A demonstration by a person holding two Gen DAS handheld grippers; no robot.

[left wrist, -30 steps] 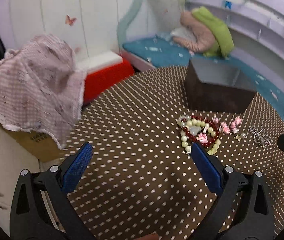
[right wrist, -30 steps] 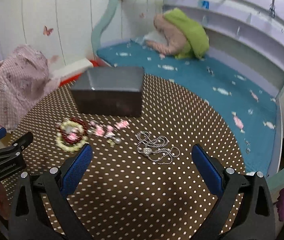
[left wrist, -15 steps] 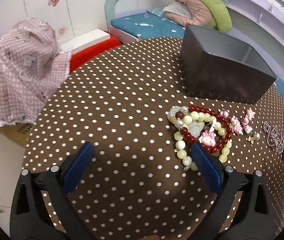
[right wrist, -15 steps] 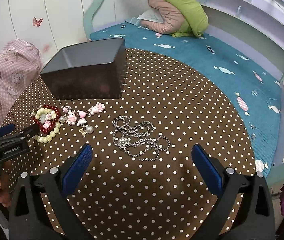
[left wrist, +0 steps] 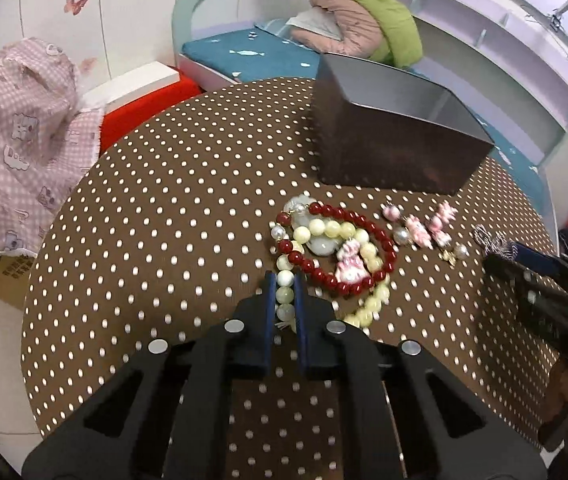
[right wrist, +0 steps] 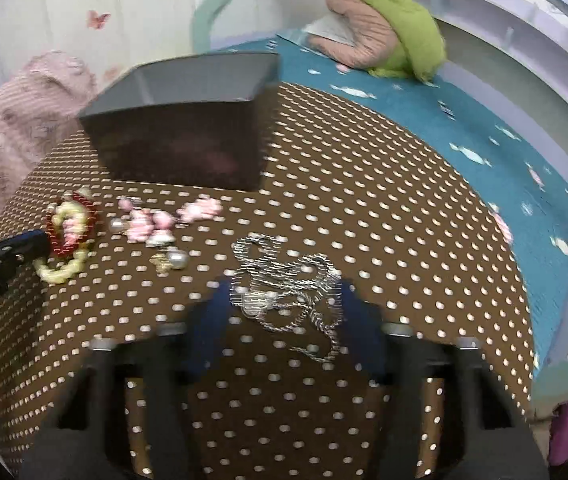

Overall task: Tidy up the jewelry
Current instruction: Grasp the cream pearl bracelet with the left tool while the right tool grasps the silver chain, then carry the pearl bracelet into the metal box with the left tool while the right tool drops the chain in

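Pinched tight, my left gripper (left wrist: 285, 295) has its two blue pads pressed on the strand of pale cream-green round beads (left wrist: 285, 280), with a few of those beads sitting right between them. That pale bracelet loops out ahead of the pads and lies tangled with a ring of dark red round beads (left wrist: 357, 224), a small pink-and-white figure charm resting where the two overlap. Both lie on the round table under its brown cloth with white polka dots (left wrist: 164, 220).

On my other side, the right gripper (right wrist: 285, 312) is closing. Its blue fingers (right wrist: 208, 320) are blurred, and the tangled silver twisted chain necklace (right wrist: 284, 280) lies between them; I cannot tell whether the pads are touching it yet.

Between the two piles sits a scatter of small pink charms with pearl-like beads (right wrist: 156, 220), near the chain but apart from it. Farther back stands the open dark grey rectangular box (left wrist: 395, 136), just beyond the bracelets and not touching them.

Off the table's left edge I see a pink checked cloth (left wrist: 16, 136) draped over something. Behind the table runs a teal cushioned bench (right wrist: 463, 128) with a bundle of green and pink padded clothing (right wrist: 387, 40) on it.
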